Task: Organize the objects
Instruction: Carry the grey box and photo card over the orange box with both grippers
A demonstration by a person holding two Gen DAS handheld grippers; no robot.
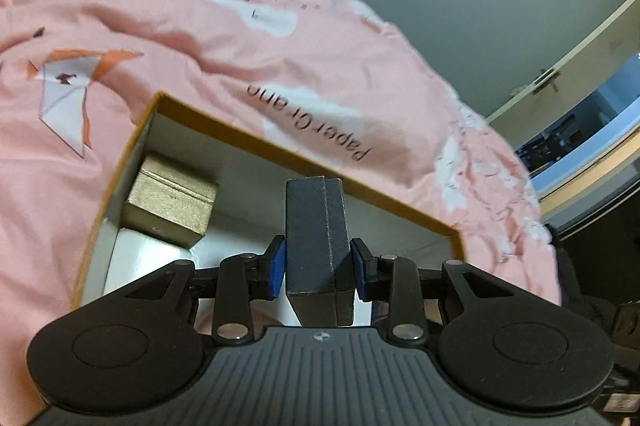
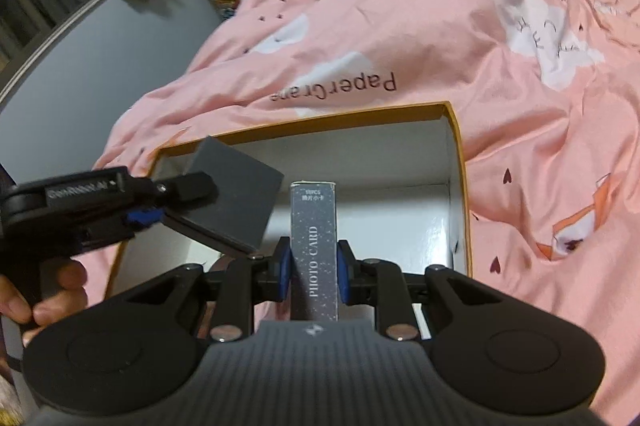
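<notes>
Above an open cardboard box (image 2: 460, 161) that rests on a pink bedspread (image 2: 400, 37), two hand-held grippers each carry a small carton. The left gripper (image 1: 318, 266) has its blue pads (image 1: 276, 272) pressed against the two narrow sides of a dark grey box (image 1: 314, 238), held upright over the near part of the big box; the right wrist view shows the same gripper from the side, with a person's hand (image 2: 36, 298) on its handle. The right gripper (image 2: 314, 272) is clamped narrowly on a slim grey card box (image 2: 314, 246) printed with the words PHOTO CARD, standing on end between its pads, above the box's white floor. Inside the big box, in its far left corner as the left wrist view shows it, a gold gift box (image 1: 172, 201) already sits against the wall. Both held cartons look light, stiff and flat-sided, so a squeeze across the narrow faces, as now, should hold without crushing; too hard a pinch might dent thin card. The dark grey box seems to be two parts, perhaps a lid and base, which could slide apart if gripped on one part alone. The card box looks smooth and may slip if tilted. The bedspread is soft, so the big box may rock when things are set down.
</notes>
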